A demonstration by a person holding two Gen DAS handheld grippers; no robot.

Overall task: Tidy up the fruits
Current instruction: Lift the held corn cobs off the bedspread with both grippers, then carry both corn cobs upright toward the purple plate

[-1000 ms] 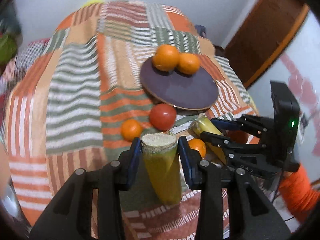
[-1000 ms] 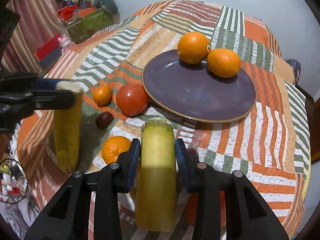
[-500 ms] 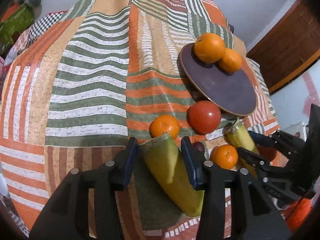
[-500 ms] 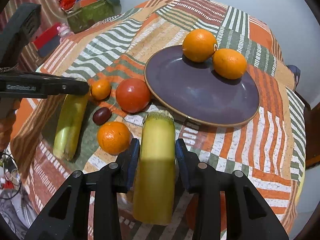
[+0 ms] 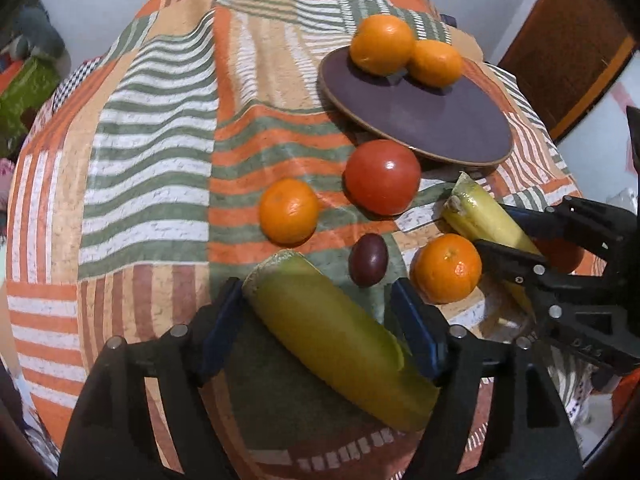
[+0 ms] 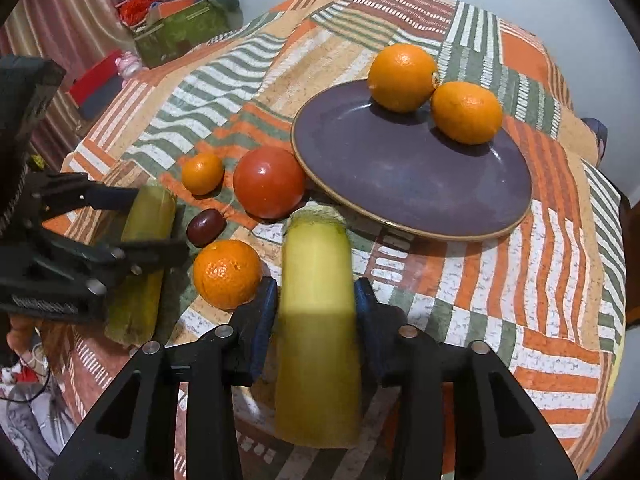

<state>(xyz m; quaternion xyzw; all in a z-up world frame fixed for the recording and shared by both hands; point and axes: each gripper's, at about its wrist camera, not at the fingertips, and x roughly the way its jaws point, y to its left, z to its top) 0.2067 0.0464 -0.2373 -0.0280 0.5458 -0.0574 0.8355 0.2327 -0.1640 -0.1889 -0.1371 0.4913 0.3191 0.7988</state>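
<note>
At lower centre of each wrist view lies a cut yellow-green fruit piece between the claw's jaws.

Left gripper (image 5: 320, 328) has just been opening; its jaws stand wide, pads clear of the left piece (image 5: 336, 344), which lies slantwise on the cloth (image 5: 152, 128). Right gripper (image 6: 316, 312) is clamped on the right piece (image 6: 318, 320), held upright. Both pieces look firm, smooth-skinned and possibly slippery; I would grip them mid-length, across the width. Toward upper right, the plate (image 6: 400, 184) holds two oranges (image 6: 402, 76), touching each other. Off it lie a tomato (image 6: 269, 182), two mandarins (image 6: 226, 273) and a dark plum (image 6: 205, 222).
</note>
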